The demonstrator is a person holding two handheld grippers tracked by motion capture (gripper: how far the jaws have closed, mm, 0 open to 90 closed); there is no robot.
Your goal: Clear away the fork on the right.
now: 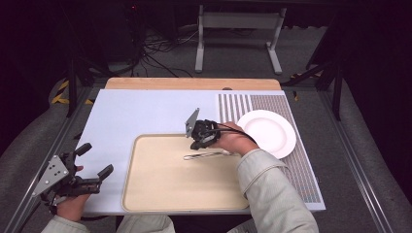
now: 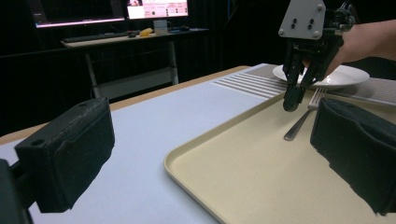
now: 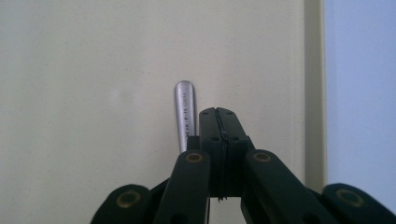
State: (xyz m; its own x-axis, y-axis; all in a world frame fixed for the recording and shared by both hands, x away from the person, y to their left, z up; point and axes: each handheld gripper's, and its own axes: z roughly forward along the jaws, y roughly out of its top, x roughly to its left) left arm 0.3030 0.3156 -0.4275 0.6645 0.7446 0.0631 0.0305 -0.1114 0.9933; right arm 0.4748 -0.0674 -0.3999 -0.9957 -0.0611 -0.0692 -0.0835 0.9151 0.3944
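Fork (image 1: 204, 155) on tray (image 1: 160, 194), plate (image 1: 272, 138) beside

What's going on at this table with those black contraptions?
A person works with a pair of tongs in each hand. The right tongs hang shut over a beige tray, right beside a metal fork that lies flat on it; they hold nothing. The left tongs wait open off the tray's left side. A white plate sits empty on a striped mat to the right.

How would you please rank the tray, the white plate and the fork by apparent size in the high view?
1. Tray, clearly the largest.
2. White plate.
3. Fork, a thin sliver lying on the tray.
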